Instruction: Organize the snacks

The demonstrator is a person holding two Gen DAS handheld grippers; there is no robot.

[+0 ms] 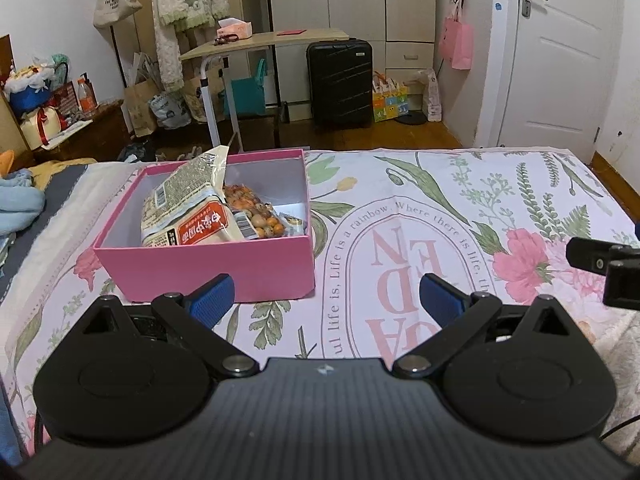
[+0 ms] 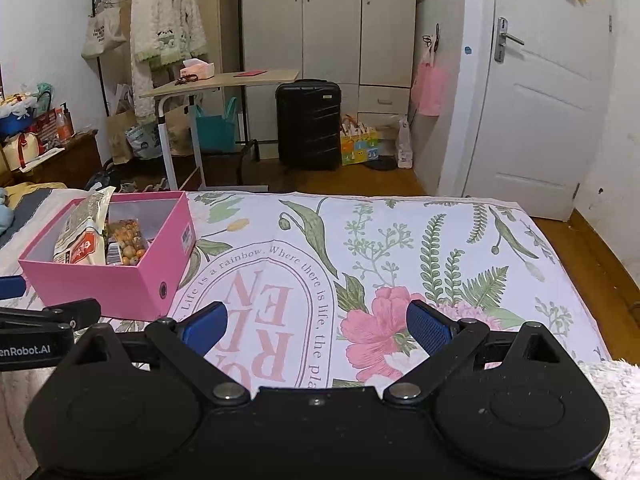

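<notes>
A pink box (image 1: 208, 268) (image 2: 100, 284) stands open on the floral cloth (image 1: 440, 216) (image 2: 360, 256). Inside it a cream snack bag with a red label (image 1: 192, 216) (image 2: 82, 236) leans upright, and a clear bag of round orange and brown snacks (image 1: 256, 212) (image 2: 128, 242) lies beside it on the right. My left gripper (image 1: 326, 296) is open and empty, just in front of the box's near right corner. My right gripper (image 2: 316, 326) is open and empty over the cloth, to the right of the box. Part of the left gripper (image 2: 48, 328) shows at the right wrist view's left edge.
Beyond the cloth's far edge are a wooden floor, a light rolling desk (image 1: 264, 40) (image 2: 220, 80), a black suitcase (image 1: 340, 80) (image 2: 308, 124), a wardrobe and a white door (image 1: 560, 52) (image 2: 544, 100). Blue bedding (image 1: 20, 204) lies left of the box. The right gripper's black body (image 1: 604, 268) shows at the right.
</notes>
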